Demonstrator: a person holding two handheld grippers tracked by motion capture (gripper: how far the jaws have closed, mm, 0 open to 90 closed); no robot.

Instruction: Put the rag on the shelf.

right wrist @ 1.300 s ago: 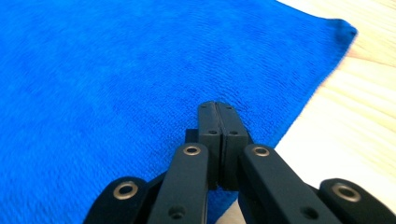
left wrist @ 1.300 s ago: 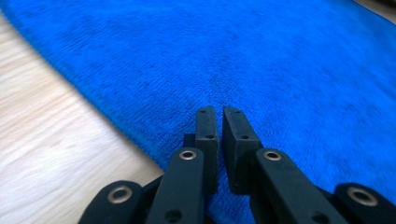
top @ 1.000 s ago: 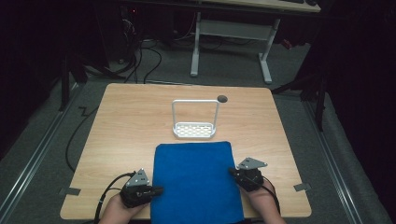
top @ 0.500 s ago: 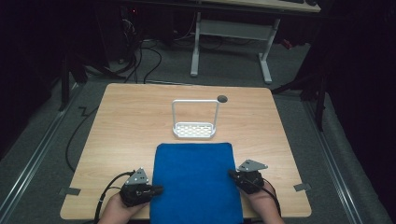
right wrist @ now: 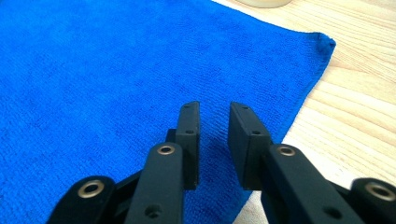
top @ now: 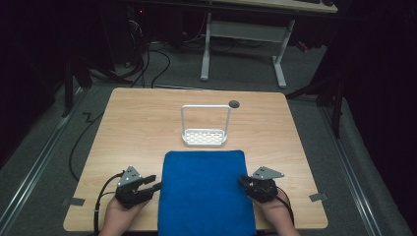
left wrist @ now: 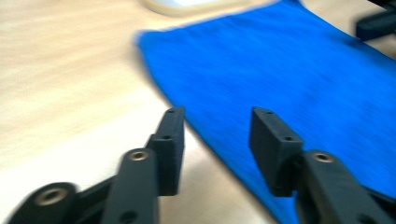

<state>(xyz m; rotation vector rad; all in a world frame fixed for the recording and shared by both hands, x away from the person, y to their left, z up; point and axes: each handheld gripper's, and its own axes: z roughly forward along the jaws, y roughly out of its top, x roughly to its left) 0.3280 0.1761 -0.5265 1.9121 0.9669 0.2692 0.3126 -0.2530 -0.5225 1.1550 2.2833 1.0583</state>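
Lying flat along the near edge of the table (top: 123,128), low in the centre of the high view: a blue cloth (top: 204,191), its front hem hanging over the table's edge. Flanking it at the lower left, the left gripper (top: 151,183), jaws just opened and standing well apart, nothing between them, tips astride the cloth's left edge in the left gripper view, whether touching cannot be told. At the lower right, the right gripper (top: 242,181), jaws just parted to a narrow gap, pads not pressing, hovering over the cloth's right border near its far corner (right wrist: 324,42). Just beyond the cloth, mid-frame, a white wire rack (top: 205,129) standing upright on its perforated base. Farther back, upper right of the rack, a dark round hole (top: 234,103) in the tabletop.
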